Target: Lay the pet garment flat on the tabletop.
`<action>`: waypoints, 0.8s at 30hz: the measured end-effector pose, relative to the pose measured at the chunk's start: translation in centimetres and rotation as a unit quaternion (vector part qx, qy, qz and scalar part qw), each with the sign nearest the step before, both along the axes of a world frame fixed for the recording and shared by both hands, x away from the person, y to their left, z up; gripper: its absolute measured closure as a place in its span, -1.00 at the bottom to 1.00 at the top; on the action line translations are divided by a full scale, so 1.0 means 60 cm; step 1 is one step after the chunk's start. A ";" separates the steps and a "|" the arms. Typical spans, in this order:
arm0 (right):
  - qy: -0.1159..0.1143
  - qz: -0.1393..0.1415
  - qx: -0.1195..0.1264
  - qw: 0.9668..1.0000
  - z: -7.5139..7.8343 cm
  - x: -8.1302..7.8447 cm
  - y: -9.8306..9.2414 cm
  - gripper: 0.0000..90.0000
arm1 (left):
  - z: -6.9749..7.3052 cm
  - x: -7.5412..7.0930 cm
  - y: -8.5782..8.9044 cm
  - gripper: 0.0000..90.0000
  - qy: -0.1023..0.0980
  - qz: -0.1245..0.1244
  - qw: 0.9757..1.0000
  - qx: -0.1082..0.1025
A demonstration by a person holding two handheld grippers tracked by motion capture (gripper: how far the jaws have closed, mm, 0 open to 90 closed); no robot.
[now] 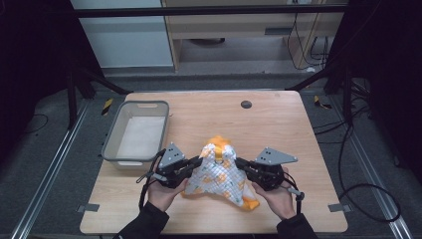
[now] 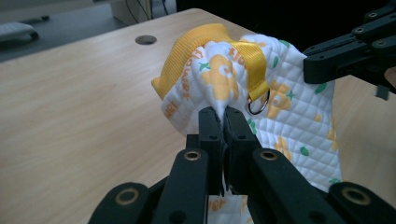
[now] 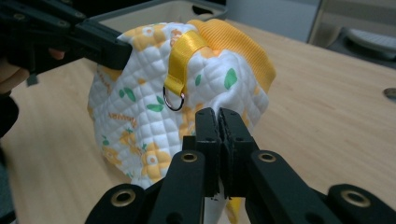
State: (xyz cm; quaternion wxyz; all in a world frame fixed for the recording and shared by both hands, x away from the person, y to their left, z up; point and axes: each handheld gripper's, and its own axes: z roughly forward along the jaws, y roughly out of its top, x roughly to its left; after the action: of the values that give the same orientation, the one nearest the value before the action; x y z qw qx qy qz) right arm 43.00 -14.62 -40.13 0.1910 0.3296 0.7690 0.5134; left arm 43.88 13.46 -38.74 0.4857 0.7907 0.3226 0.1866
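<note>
A lab recording station, not a home

A bare wooden tabletop [image 1: 278, 124] is sitting inside a dark metal frame [image 1: 199, 11] on grey carpet, with aluminium rails [image 1: 47, 172] running along the floor on both sides and black cables [image 1: 366, 191] trailing across it. Hazard-striped tape [image 1: 106, 105] is marking the frame's feet, tape tabs [image 1: 87, 207] are marking the tabletop's front corners, and office cabinets [image 1: 224, 30] are standing behind.

Wooden desk [image 1: 278, 129] with a round dark grommet hole [image 1: 246, 104] near the far edge. Grey plastic bin [image 1: 112, 137] on the left side, holding a white sheet.
</note>
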 end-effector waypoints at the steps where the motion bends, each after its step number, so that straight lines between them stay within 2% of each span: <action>1: -0.003 -0.009 0.003 1.000 0.002 0.006 0.001 0.93 | 0.002 0.004 -0.005 0.94 -0.006 0.005 1.000 0.004; 3: -0.015 -0.030 0.006 0.999 0.003 0.021 0.003 0.93 | 0.004 0.010 -0.009 0.94 -0.011 0.010 1.000 0.006; 6: -0.028 -0.062 0.008 0.998 -0.001 0.046 0.009 0.92 | 0.002 0.044 -0.022 0.93 -0.021 0.042 0.999 -0.001; 7: -0.036 -0.073 0.003 0.997 -0.005 0.055 0.013 0.91 | 0.002 0.044 -0.022 0.92 -0.021 0.042 0.999 -0.001; 8: -0.041 -0.085 -0.001 0.996 -0.009 0.065 0.016 0.91 | -0.005 0.069 -0.027 0.92 -0.017 0.061 0.998 -0.005; 10: -0.044 -0.114 -0.007 0.993 -0.023 0.087 0.022 0.88 | -0.016 0.094 -0.030 0.85 -0.021 0.085 0.996 -0.006; 11: -0.041 -0.128 -0.013 0.991 -0.031 0.098 0.025 0.82 | -0.021 0.107 -0.028 0.69 -0.014 0.097 0.995 -0.013; 12: -0.038 -0.141 -0.024 0.989 -0.039 0.109 0.027 0.75 | -0.026 0.120 -0.025 0.48 0.002 0.108 0.994 -0.028; 13: -0.035 -0.149 -0.037 0.987 -0.046 0.118 0.029 0.71 | -0.026 0.120 -0.025 0.37 0.002 0.108 0.994 -0.028; 14: -0.033 -0.155 -0.048 0.986 -0.051 0.123 0.030 0.66 | -0.032 0.133 -0.012 0.30 0.030 0.117 0.992 -0.043; 16: -0.031 -0.159 -0.054 0.985 -0.054 0.127 0.028 0.60 | -0.033 0.134 -0.005 0.12 0.033 0.119 0.991 -0.043; 18: -0.036 -0.155 -0.061 0.985 -0.052 0.120 0.014 0.50 | -0.032 0.122 0.022 0.00 0.018 0.126 0.991 -0.034; 19: -0.036 -0.155 -0.061 0.985 -0.052 0.120 0.014 0.50 | -0.032 0.122 0.022 -0.03 0.018 0.126 0.991 -0.034; 20: -0.034 -0.148 -0.062 0.987 -0.046 0.109 -0.002 0.40 | -0.031 0.116 0.034 -0.07 0.016 0.126 0.991 -0.041; 21: -0.034 -0.148 -0.062 0.987 -0.046 0.109 -0.002 0.40 | -0.030 0.111 0.044 -0.07 0.015 0.125 0.991 -0.040; 24: -0.029 -0.129 -0.052 0.990 -0.040 0.083 -0.031 0.23 | -0.031 0.087 0.077 -0.17 0.015 0.118 0.993 -0.027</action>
State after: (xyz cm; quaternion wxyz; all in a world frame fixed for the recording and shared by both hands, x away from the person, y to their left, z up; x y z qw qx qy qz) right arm 47.99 -16.47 -42.52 0.2944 0.4007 0.7399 0.4531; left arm 49.11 18.06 -40.63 0.4765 0.7365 0.4256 0.2220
